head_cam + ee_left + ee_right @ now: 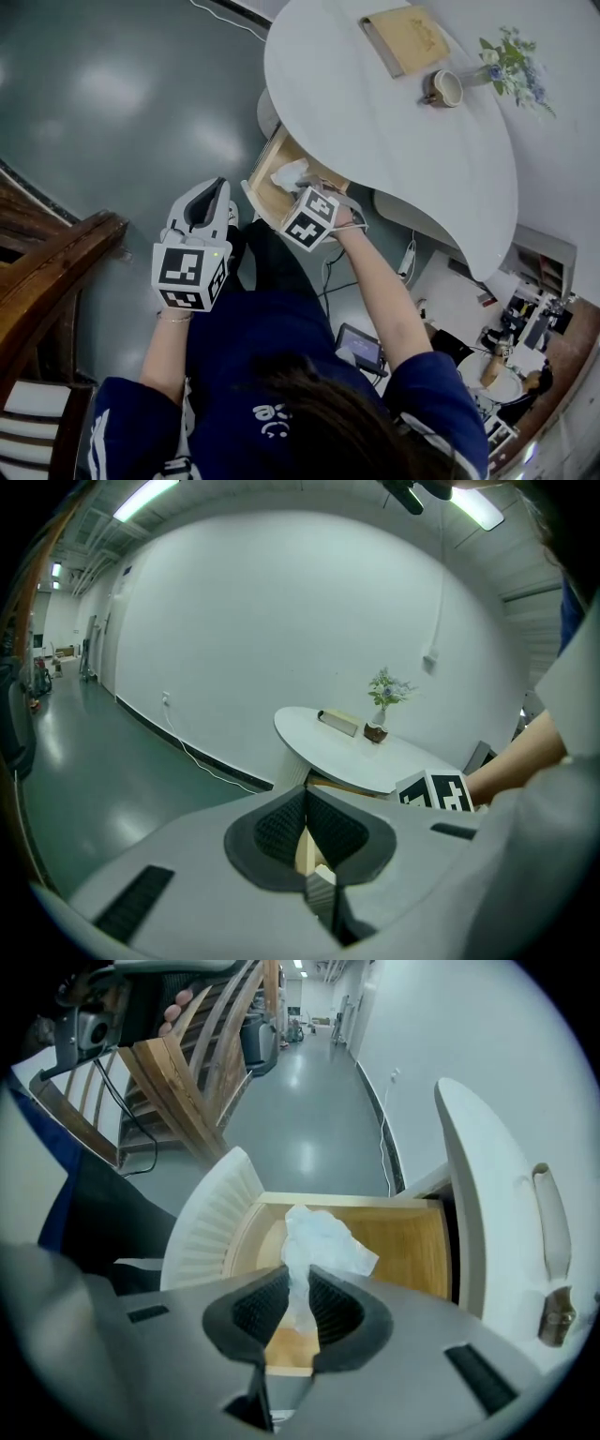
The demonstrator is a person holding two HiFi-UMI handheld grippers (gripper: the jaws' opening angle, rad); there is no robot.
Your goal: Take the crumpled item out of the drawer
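The right claw is narrowed onto the crumpled item, a wad of white tissue-like paper. Its two dark ribbed pads press a lower fold of the wad from either side, while the bulk of the paper bunches up just beyond the tips. The wad sits over the pale wooden bottom of the open drawer, nearer the drawer's ribbed white front than its back. From the head view, the drawer is pulled out from under the edge of the white oval bench, and the person's right forearm reaches forward to it, with the marker cube just at the drawer's near rim. The left claw is held off to the left, well apart from the drawer and above the grey-green floor. Its pads meet at the tips and nothing is caught between them. On the bench top, well away from the drawer, lie a flat tan box, a mug and a vase of flowers. A wooden railing stands at the far left.
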